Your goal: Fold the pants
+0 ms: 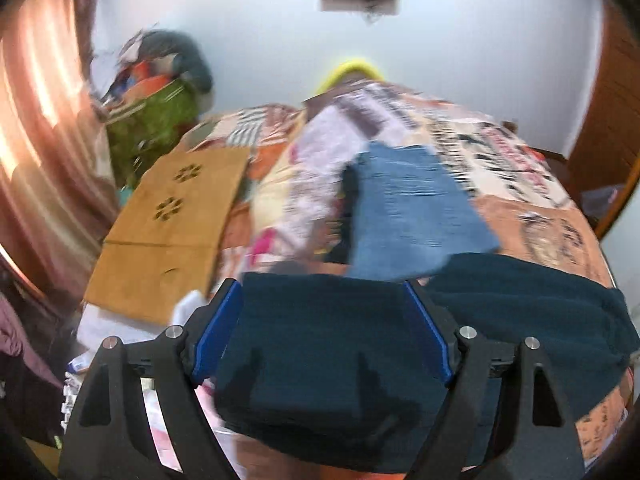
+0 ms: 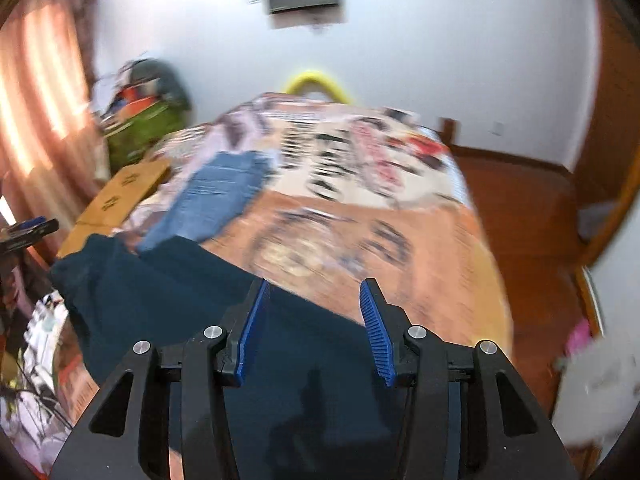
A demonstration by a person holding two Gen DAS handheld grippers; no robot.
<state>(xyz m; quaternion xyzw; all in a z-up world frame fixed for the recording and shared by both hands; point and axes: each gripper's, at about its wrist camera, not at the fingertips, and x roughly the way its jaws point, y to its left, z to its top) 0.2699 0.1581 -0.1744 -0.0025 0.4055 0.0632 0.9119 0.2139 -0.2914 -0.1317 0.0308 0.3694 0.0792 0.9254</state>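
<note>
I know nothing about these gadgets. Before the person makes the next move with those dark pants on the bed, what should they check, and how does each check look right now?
1. Left tongs free of cloth: ok, jaws wide, nothing pinched, dark pants lying below.
2. Right tongs free of cloth: ok, jaws apart, pads not pressing on anything.
3. Pants lying flat: not ok, they look bunched toward the near edge of the bed.
4. Pants clear of the blue jeans: cannot tell, their edges meet or overlap in the blur.
5. Bed space to fold on: ok, open bedspread to the right.
</note>
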